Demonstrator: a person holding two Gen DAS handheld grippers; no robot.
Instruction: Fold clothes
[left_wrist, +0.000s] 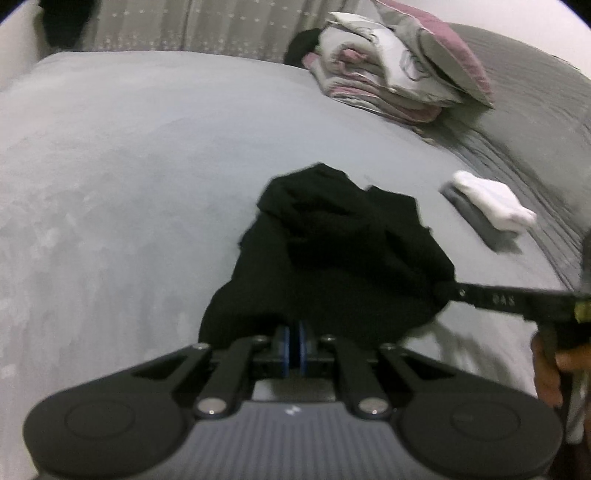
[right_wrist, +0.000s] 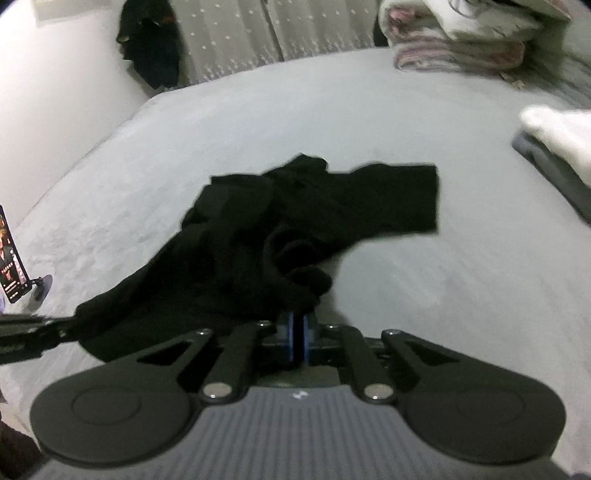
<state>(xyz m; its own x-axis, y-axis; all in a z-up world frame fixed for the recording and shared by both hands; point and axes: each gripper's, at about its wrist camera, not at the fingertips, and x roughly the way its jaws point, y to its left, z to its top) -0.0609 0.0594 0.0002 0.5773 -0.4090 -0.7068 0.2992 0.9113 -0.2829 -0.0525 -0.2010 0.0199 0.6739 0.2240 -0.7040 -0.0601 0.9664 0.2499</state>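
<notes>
Grey bed (left_wrist: 129, 166): black garment (left_wrist: 332, 251) lies ahead of both grippers.
L gripper (left_wrist: 294, 334) & R gripper (right_wrist: 297, 319) fingers pinching near hem; long axis runs away fwd; both equally near.

The black garment (right_wrist: 317, 210) was soft, matt cloth, and the bed (right_wrist: 406, 288) wore a smooth grey sheet. The left tongs (left_wrist: 295, 334) and right tongs (right_wrist: 298, 325) looked matt black plastic with shiny metal pins.

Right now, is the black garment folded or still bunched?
Bunched: the black garment lies crumpled on the grey bed, one sleeve sticking out, both grippers pinching its near edge.
</notes>
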